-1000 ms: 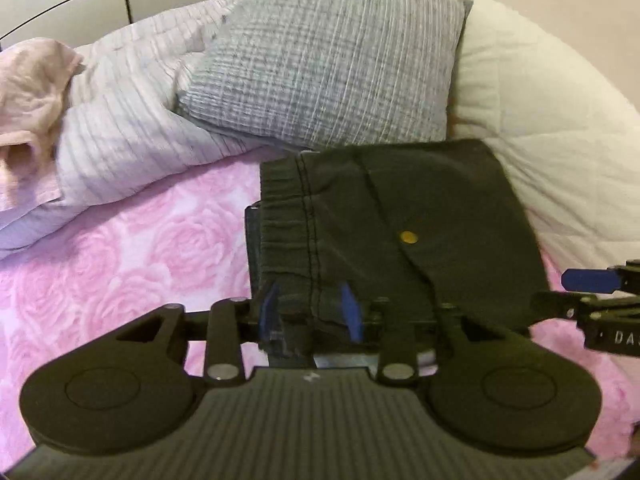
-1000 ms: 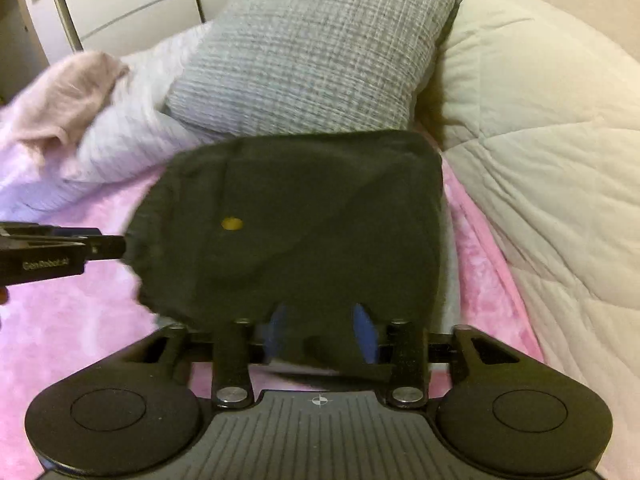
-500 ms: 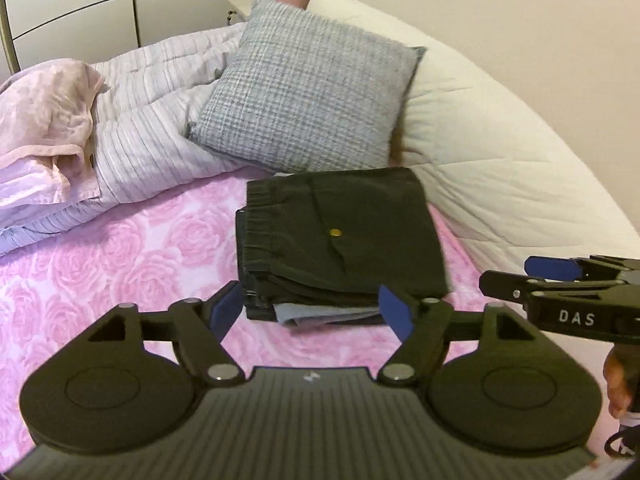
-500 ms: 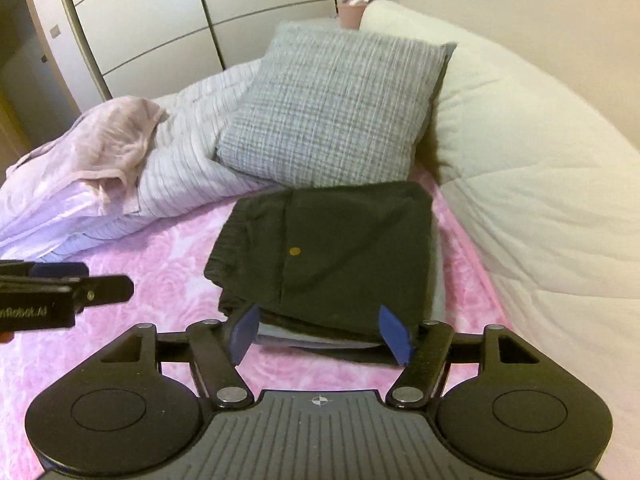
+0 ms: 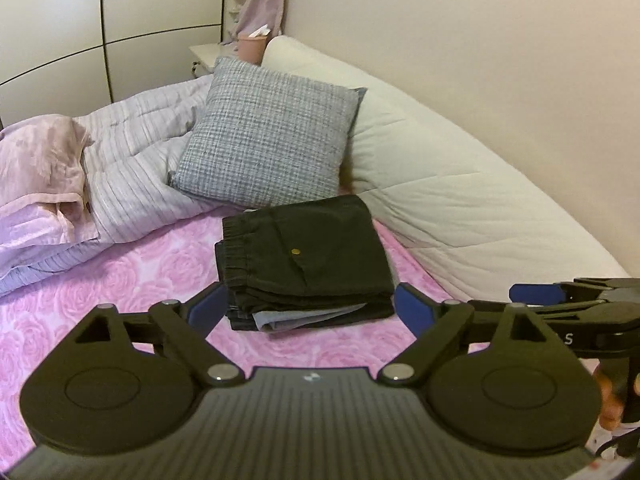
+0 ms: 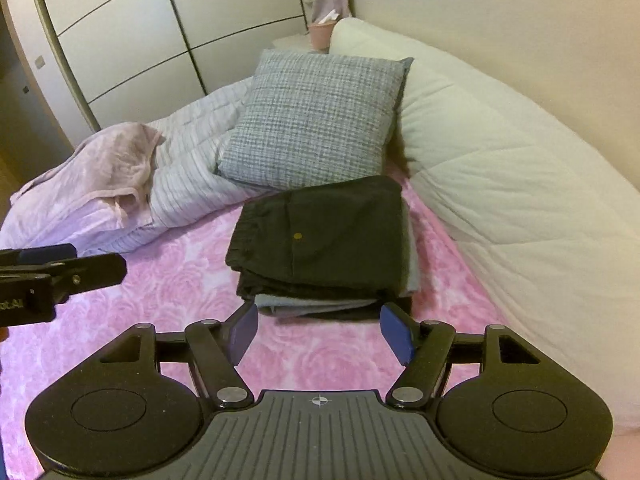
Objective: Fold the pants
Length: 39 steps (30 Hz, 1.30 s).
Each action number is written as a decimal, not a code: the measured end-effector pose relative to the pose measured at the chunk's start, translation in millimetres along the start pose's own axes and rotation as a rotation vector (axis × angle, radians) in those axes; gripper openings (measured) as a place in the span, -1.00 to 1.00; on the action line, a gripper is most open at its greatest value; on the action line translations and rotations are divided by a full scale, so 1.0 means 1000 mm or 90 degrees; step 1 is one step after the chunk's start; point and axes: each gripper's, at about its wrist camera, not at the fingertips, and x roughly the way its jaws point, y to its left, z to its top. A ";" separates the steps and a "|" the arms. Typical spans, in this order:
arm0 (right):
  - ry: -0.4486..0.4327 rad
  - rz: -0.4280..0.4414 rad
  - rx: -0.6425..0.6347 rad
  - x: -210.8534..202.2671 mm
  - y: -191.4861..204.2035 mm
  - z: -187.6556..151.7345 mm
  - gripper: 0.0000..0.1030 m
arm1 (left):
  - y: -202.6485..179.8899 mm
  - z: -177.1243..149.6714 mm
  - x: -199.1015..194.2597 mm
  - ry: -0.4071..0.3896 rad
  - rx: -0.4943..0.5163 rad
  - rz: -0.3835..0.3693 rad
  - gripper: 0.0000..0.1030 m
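Both grippers hanging clear above pink rose sheet, left gripper still spreading with nothing between, right gripper spread and empty, folded dark pants stacked just ahead, far edge against grey pillow, white quilt alongside

Soft warm indoor light, a bit dim, slightly fuzzy, edges bent round (dark corners), pale shadows under the pillow

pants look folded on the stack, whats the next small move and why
Probably just draw both grippers clear. The dark pants lie folded on top of the stack on the pink bedspread, and the left gripper, jaws opening, and the open right gripper hold nothing.
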 end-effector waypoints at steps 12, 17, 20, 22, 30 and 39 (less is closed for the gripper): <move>-0.038 -0.032 0.001 -0.062 0.051 -0.047 0.26 | 0.019 -0.036 -0.068 -0.034 0.013 -0.021 0.89; -0.046 -0.040 0.004 -0.082 0.075 -0.069 0.26 | 0.029 -0.055 -0.096 -0.046 0.021 -0.005 0.98; -0.049 -0.043 0.005 -0.092 0.088 -0.083 0.26 | 0.036 -0.068 -0.111 -0.048 0.023 -0.004 0.98; -0.047 -0.044 0.006 -0.098 0.095 -0.093 0.26 | 0.042 -0.077 -0.117 -0.039 0.013 -0.010 0.98; -0.037 -0.036 0.010 -0.116 0.113 -0.113 0.26 | 0.048 -0.099 -0.136 -0.010 0.009 0.006 0.95; -0.025 -0.036 0.003 -0.118 0.108 -0.120 0.27 | 0.036 -0.107 -0.136 0.005 0.009 -0.005 0.95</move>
